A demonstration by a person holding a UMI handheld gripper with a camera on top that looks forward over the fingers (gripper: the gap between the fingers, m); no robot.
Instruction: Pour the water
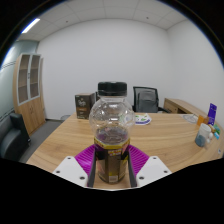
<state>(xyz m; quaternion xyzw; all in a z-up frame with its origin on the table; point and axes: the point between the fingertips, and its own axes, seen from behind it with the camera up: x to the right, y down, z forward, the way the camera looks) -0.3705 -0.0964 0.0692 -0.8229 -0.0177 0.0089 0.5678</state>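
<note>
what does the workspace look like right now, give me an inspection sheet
surface: wooden table, light brown, running back toward the far wall
job's things: clear bottle with a dark cap, upright between the fingers; dark contents in its lower part; no cup or glass to pour into seen
clutter: small items at the table's far side, too small to identify; a box at the far end
grippers: gripper, purple pads against the bottle on both sides, shut on it
cables: nothing seen
surroundings: office room, black chair behind the table, wooden cabinet by the wall, ceiling light
</note>
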